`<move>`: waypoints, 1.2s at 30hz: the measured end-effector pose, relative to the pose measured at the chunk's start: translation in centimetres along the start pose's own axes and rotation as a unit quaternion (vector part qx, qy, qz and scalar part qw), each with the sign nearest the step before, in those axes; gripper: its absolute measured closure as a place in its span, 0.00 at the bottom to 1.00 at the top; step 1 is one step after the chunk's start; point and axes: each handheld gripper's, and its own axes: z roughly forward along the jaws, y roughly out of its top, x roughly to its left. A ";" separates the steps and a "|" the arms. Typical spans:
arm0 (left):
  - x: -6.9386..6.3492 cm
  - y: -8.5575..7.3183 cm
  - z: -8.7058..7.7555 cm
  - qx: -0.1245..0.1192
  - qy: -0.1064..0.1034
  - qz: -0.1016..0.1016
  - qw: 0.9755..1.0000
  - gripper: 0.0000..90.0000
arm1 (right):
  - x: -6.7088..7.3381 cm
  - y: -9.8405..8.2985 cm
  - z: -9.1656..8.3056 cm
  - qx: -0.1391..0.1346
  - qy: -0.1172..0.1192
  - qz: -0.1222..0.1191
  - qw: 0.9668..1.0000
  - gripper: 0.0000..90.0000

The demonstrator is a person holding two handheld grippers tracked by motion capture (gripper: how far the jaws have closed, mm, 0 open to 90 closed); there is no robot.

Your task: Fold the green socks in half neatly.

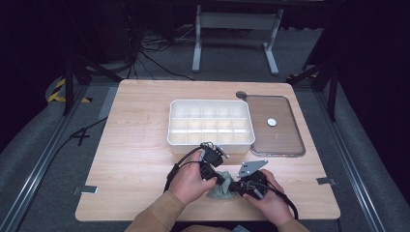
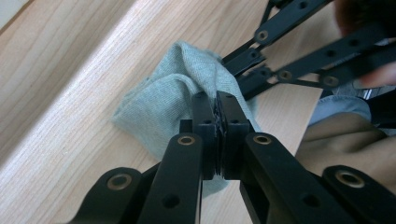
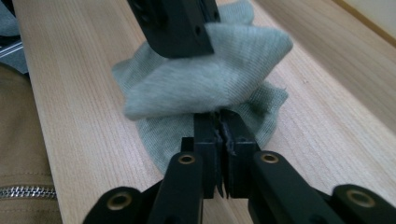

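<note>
- Grey-green cloth (image 2: 163, 105) lies bunched on my wooden table (image 1: 135, 145), near its front edge.
- My left gripper (image 2: 217, 105) and right gripper (image 3: 220, 122) each pinch it, jaws clamped.

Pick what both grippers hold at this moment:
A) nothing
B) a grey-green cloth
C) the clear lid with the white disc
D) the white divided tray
B: both the left gripper and the right gripper have their jaws closed on the grey-green cloth, bunched near the table's front edge.
</note>
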 end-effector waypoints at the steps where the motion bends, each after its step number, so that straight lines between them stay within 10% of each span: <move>1: 0.0 0.0 0.0 0.003 0.001 0.001 1.000 0.98 | 0.0 0.0 -0.2 0.000 -0.002 0.003 1.000 0.90; 13: -0.6 0.2 0.5 -0.009 -0.008 0.008 1.000 0.97 | -0.1 -0.6 -1.3 0.018 -0.017 0.013 1.000 0.89; 17: -0.8 -0.3 -1.4 -0.062 -0.048 0.020 0.997 0.80 | -0.2 -0.5 -2.9 0.004 -0.024 0.017 1.000 0.89; 20: -0.2 -1.0 -3.2 -0.081 -0.034 0.016 0.996 0.82 | -0.3 -0.4 -4.6 -0.013 -0.036 0.025 0.999 0.89; 26: 1.2 -2.3 -3.3 -0.045 0.001 0.007 0.999 0.97 | -0.2 0.3 -6.1 -0.039 -0.046 0.024 0.998 0.90; 36: -0.2 -2.1 0.6 0.007 0.002 0.066 0.998 1.00 | 1.0 1.8 -5.3 -0.046 -0.035 0.005 0.998 0.92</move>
